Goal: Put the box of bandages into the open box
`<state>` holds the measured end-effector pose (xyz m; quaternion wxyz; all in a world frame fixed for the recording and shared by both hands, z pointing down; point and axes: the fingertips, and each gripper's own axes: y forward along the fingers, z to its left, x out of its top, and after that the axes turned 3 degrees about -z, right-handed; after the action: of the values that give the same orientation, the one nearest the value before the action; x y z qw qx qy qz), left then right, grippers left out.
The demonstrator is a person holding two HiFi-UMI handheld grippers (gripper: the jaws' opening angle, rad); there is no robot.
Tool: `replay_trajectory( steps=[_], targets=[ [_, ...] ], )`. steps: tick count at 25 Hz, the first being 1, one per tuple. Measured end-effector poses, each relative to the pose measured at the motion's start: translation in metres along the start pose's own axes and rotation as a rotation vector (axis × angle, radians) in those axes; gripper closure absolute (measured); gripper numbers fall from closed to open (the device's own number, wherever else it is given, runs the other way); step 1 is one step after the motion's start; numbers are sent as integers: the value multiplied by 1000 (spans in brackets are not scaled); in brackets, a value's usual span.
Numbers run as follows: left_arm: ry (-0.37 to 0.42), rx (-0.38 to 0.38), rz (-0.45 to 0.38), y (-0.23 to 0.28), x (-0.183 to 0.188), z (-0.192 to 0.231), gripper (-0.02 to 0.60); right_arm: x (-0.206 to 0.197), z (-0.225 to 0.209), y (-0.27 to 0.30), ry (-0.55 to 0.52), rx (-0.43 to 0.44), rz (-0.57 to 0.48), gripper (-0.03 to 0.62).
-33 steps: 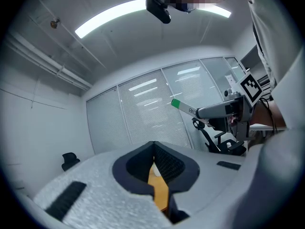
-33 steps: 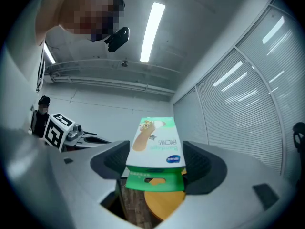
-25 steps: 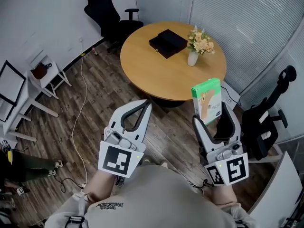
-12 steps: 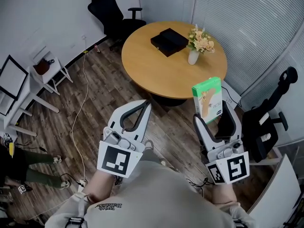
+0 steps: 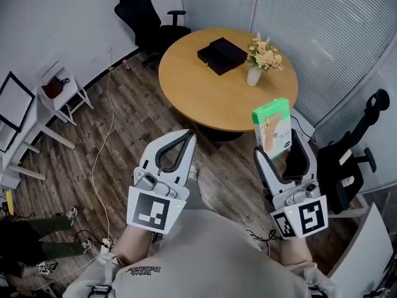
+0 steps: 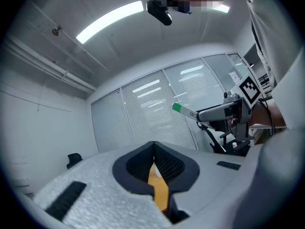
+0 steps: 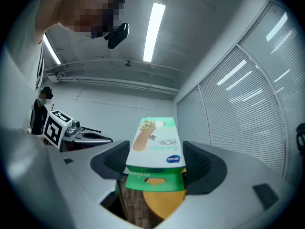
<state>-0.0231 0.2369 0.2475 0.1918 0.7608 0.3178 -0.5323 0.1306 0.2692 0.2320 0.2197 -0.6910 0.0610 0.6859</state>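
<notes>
Near side of the round table (image 5: 205,98), well short of its edge and above the wood floor (image 5: 124,148): the left gripper (image 5: 185,138), closed tight on nothing. Probably just the idle hand, kept level and out of the way.

Equally short of the table, off its front right edge: the right gripper (image 5: 280,155), clamped on the box of bandages (image 5: 272,126) by its lower end, with the green-and-white carton standing upright above the jaws. Gripped low like that, most likely, to leave the free end clear for going in first. Box of bandages in the air, then, touching nothing but the jaws, near the table's rim but not yet over the top.

On the table's far half: the open box (image 5: 220,55), black and flat, well apart from the carton. Beside it, toward the table's far right rim: a white vase of flowers (image 5: 254,70), close enough to call for care on the way in. By the look of it, carry under way and drop-off not begun; a long forward reach across the table needed next.

Left of the table, by the wall: a small white side table (image 5: 62,98). Right of the table: a black office chair (image 5: 350,160). Beyond the table's far left: another black office chair (image 5: 139,14).

Counted: two grippers, one box of bandages, one open box, one vase, one round table, two office chairs, one side table.
</notes>
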Motion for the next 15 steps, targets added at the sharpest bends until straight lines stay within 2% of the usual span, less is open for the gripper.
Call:
replay_trajectory(
  steps=[5, 15],
  targets=[
    [-54, 34, 7, 14, -21, 23, 560, -9, -4, 24, -15, 6, 9, 229],
    [-43, 13, 11, 60, -41, 61, 560, -29, -27, 80, -4, -4, 31, 229]
  ],
)
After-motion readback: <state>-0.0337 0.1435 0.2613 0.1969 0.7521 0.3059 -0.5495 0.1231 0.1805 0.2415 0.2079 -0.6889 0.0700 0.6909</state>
